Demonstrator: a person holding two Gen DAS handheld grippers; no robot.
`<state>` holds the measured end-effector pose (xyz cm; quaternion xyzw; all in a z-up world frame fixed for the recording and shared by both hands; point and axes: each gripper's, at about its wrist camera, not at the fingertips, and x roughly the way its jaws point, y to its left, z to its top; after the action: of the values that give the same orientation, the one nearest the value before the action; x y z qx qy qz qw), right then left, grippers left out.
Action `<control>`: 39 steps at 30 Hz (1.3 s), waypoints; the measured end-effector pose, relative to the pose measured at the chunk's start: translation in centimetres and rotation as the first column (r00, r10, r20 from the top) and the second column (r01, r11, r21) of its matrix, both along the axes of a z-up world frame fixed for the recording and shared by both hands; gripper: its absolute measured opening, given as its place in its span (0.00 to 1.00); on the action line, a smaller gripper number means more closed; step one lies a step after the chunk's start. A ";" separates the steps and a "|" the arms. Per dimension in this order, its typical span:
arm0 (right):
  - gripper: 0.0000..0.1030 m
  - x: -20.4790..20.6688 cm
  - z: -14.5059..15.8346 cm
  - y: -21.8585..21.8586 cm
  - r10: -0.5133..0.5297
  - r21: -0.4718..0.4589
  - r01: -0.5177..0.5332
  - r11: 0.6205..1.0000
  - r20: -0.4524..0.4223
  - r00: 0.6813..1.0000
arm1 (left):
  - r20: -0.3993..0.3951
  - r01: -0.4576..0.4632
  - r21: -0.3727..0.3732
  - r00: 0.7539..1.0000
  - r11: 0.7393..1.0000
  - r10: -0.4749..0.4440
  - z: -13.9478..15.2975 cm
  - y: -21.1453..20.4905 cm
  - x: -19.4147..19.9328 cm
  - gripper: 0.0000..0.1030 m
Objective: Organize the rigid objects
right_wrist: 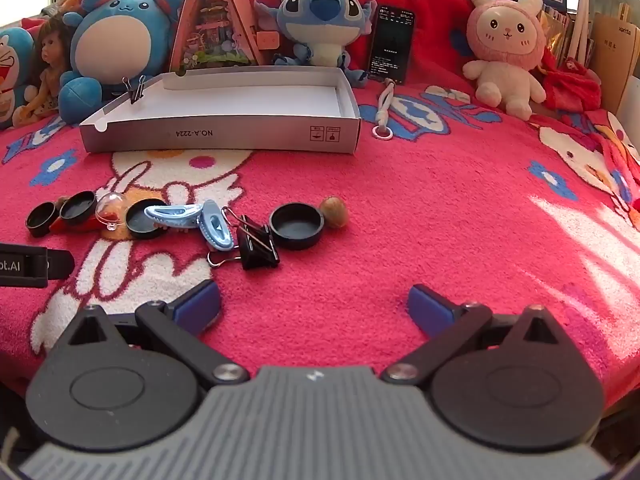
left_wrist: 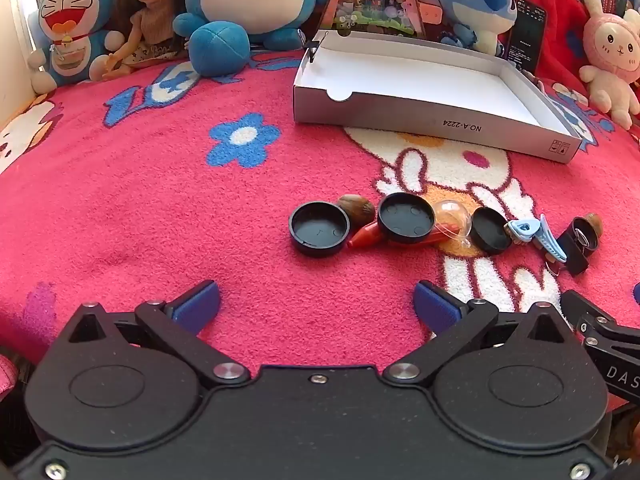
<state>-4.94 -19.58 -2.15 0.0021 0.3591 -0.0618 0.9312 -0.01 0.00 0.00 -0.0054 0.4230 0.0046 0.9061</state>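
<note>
Small rigid objects lie in a row on the pink blanket: several black caps (left_wrist: 319, 227) (right_wrist: 296, 225), two walnuts (left_wrist: 356, 207) (right_wrist: 334, 211), a clear dome (left_wrist: 454, 216) over a red piece (left_wrist: 366, 235), blue hair clips (right_wrist: 176, 215) (left_wrist: 550, 236) and a black binder clip (right_wrist: 256, 246). An empty white box (left_wrist: 436, 114) (right_wrist: 224, 136) stands behind them. My left gripper (left_wrist: 316, 304) is open and empty, just in front of the caps. My right gripper (right_wrist: 314, 304) is open and empty, in front of the binder clip.
Plush toys (right_wrist: 320, 20), a doll (left_wrist: 150, 20), a toy house box (right_wrist: 216, 20) and a phone (right_wrist: 392, 44) line the back. A binder clip (right_wrist: 136, 88) sits on the box's left wall. A white strap with a ring (right_wrist: 384, 112) lies right of the box.
</note>
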 end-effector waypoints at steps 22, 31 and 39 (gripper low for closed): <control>1.00 0.1 0.0 0.0 0.001 -0.001 -0.001 1.000 -0.004 1.000 | -0.012 0.000 0.007 1.000 1.000 0.000 -0.2 -0.2 0.5 1.00; 1.00 0.1 0.0 0.0 0.001 -0.001 -0.001 1.000 -0.005 1.000 | -0.011 -0.001 0.006 1.000 1.000 0.001 -0.1 -0.1 0.3 1.00; 1.00 0.1 0.0 0.0 0.001 -0.001 -0.001 1.000 -0.005 1.000 | -0.011 -0.001 0.006 1.000 1.000 0.001 -0.1 -0.1 0.3 1.00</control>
<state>-4.88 -19.56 -2.16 0.0014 0.3614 -0.0617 0.9304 0.29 -0.11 -0.13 -0.0028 0.4279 0.0062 0.9038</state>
